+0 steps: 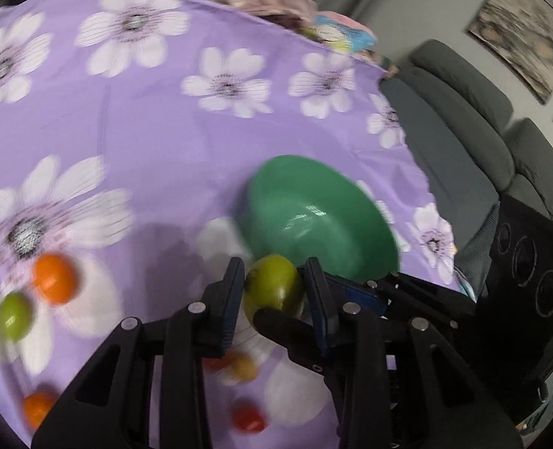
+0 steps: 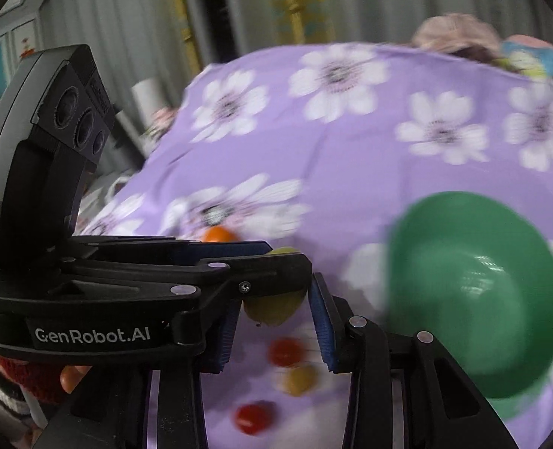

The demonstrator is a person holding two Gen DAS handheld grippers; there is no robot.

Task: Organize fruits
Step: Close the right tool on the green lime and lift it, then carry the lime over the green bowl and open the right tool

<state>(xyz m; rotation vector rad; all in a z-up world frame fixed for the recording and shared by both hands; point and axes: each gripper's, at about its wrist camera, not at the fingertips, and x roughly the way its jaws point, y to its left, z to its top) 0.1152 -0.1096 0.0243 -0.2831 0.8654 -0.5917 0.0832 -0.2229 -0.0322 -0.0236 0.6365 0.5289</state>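
My left gripper is shut on a green apple, held above the cloth just in front of the empty green bowl. In the right wrist view the left gripper crosses in front from the left, with the green apple in its jaws. My right gripper is open and empty, just below it. The green bowl lies to its right. Loose fruit lies on the cloth: an orange, another green apple, a red fruit, a yellow fruit and a second red fruit.
A purple cloth with white flowers covers the table. A grey sofa stands beyond its right edge. A pile of clothes lies at the far edge. Another orange lies at the near left.
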